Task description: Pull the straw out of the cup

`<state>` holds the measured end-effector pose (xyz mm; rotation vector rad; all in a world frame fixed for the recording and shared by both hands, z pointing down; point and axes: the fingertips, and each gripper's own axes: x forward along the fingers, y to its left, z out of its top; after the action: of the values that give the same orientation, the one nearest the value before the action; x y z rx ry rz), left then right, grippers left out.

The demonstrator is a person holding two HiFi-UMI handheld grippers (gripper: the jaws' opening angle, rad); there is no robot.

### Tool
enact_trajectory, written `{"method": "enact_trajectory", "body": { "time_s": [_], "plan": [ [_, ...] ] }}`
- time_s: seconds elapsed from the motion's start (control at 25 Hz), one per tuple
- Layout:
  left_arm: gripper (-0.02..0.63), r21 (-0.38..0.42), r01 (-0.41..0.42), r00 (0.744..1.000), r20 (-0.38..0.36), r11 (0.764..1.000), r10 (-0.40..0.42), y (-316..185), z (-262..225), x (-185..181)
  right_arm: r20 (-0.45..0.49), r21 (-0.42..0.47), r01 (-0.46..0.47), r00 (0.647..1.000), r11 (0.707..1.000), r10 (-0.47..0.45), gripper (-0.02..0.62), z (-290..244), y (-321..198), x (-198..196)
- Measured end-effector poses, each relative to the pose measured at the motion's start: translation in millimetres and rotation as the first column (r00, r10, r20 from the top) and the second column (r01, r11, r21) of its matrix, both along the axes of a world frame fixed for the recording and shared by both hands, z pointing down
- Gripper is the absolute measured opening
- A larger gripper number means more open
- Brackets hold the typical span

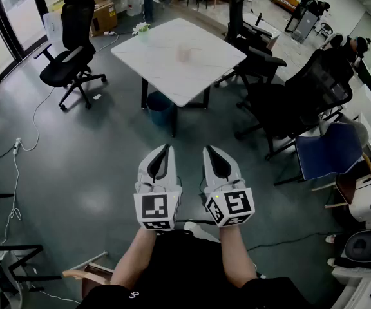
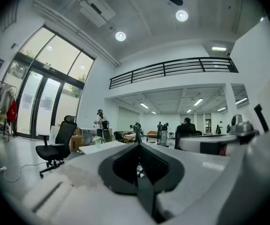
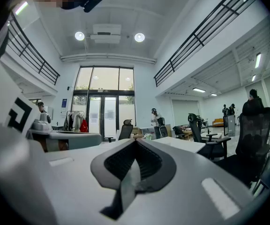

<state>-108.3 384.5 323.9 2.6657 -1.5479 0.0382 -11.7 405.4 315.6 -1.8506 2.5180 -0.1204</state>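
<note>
The cup (image 1: 184, 55) stands on the white, marble-patterned desk (image 1: 153, 50), near its middle and a little toward the right edge. It is far from both tools. From here it shows only as a small, pale, pinkish-tan blur, roughly upright. It is too small and soft to tell its rim or material, or whether the straw is in it.

The left tool (image 1: 166, 148) and the right tool (image 1: 211, 149) are held side by side, level, over the grey floor on the near side of the desk. Both point toward the desk.

In the left gripper view the left tool (image 2: 138, 146) has its two dark-padded jaws brought together at the tips, with nothing between them. In the right gripper view the right tool (image 3: 136, 142) is likewise fully closed and empty.

A small potted plant (image 1: 140, 28) sits at the far left corner of the desk. A teal bin (image 1: 160, 108) stands on the floor below the desk's near edge. A black office chair (image 1: 69, 66) is to the left of the desk, and more dark chairs (image 1: 301, 95) crowd the right.
</note>
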Motion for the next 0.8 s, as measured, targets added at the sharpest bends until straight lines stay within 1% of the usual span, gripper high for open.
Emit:
{"method": "enact_trajectory", "body": {
  "time_s": [0.12,0.24,0.48,0.68,0.8],
  "plan": [
    [0.002,-0.001,-0.004,1.0,-0.002,1.0,0.004,-4,2,-4,0.008,0.005,-0.005,1.0,1.0,0.005,0.002,1,-5,-4],
    [0.002,0.0,-0.005,1.0,-0.004,1.0,0.005,-8,2,-10,0.046,0.018,-0.021,0.999,1.0,0.021,0.002,-1,-10,-7],
    [0.002,-0.014,0.004,1.0,-0.021,1.0,-0.005,-22,7,-29,0.033,0.013,-0.028,0.999,1.0,0.027,0.002,3,-19,-23],
    [0.002,-0.029,-0.007,1.0,-0.031,1.0,0.006,-32,8,-28,0.028,-0.002,-0.062,0.998,0.998,0.062,0.002,8,-27,-15],
    [0.002,-0.024,-0.019,0.999,-0.027,1.0,0.018,-42,11,-25,0.029,0.0,-0.069,0.997,0.998,0.069,0.002,7,-38,-12]
  ]
}}
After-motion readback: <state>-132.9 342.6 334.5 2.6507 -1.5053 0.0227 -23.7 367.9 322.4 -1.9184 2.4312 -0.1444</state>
